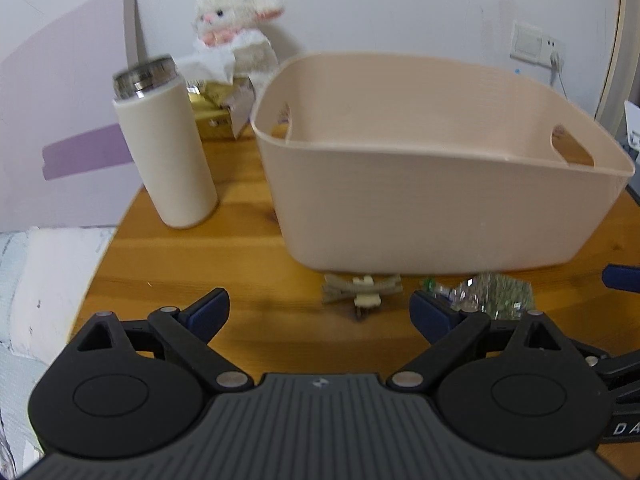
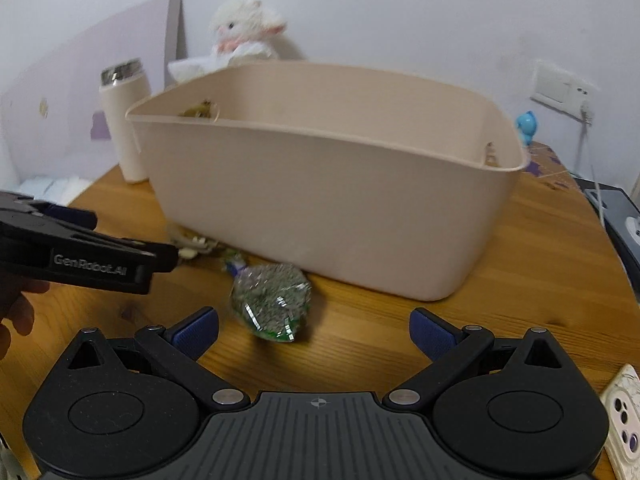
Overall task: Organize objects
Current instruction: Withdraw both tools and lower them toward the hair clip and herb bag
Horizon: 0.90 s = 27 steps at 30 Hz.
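A beige plastic basket (image 1: 400, 208) (image 2: 320, 200) stands on the wooden table (image 1: 248, 264). In front of its near wall lie a beige hair clip (image 1: 362, 292) (image 2: 192, 246) and a clear bag of grey-green bits (image 1: 492, 294) (image 2: 272, 304). My left gripper (image 1: 320, 314) (image 2: 134, 238) is open and empty, and the clip sits just beyond its fingertips. My right gripper (image 2: 314, 334) is open too, with the bag lying just ahead of its left finger, untouched. One blue pad of the right gripper (image 1: 622, 276) shows at the edge of the left wrist view.
A cream bottle with a steel top (image 1: 168, 148) (image 2: 124, 120) stands left of the basket. Behind are a white plush toy (image 1: 236, 12) (image 2: 244, 28) and a gold box (image 1: 218, 112). A phone (image 2: 624, 420) lies near right; a blue figurine (image 2: 526, 122) stands far right.
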### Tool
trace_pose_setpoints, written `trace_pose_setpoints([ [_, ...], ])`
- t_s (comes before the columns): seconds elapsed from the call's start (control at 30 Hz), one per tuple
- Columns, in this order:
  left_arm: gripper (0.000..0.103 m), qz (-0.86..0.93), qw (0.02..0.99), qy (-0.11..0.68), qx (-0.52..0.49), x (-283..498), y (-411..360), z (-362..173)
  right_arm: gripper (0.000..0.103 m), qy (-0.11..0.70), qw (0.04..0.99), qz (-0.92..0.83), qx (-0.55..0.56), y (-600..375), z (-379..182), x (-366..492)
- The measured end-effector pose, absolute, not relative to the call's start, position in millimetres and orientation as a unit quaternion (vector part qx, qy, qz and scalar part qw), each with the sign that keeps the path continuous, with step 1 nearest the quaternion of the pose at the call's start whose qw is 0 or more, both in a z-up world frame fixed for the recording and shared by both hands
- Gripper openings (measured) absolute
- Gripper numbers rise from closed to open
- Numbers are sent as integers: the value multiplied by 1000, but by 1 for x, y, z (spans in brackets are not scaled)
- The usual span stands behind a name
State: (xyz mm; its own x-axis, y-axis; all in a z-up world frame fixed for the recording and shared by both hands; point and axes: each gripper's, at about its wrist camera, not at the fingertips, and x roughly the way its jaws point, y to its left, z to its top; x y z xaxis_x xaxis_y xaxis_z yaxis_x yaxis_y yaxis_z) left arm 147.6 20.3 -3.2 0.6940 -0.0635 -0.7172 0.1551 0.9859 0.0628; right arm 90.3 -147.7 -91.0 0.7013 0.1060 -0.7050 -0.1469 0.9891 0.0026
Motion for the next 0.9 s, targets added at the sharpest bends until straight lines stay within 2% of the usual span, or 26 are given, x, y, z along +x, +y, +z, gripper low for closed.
trace_pose_setpoints([
  [0.27, 97, -67, 908, 411, 54, 160, 20, -25, 103, 420, 904, 71, -50, -131, -114, 110],
  [0.53, 98, -82, 898, 430, 40, 170, 23, -41, 103, 411, 910, 53, -25, -130, -118, 124],
  [0.9, 103, -91, 908, 407, 48, 182, 21, -48, 103, 408, 910, 63, -23, -128, -118, 134],
])
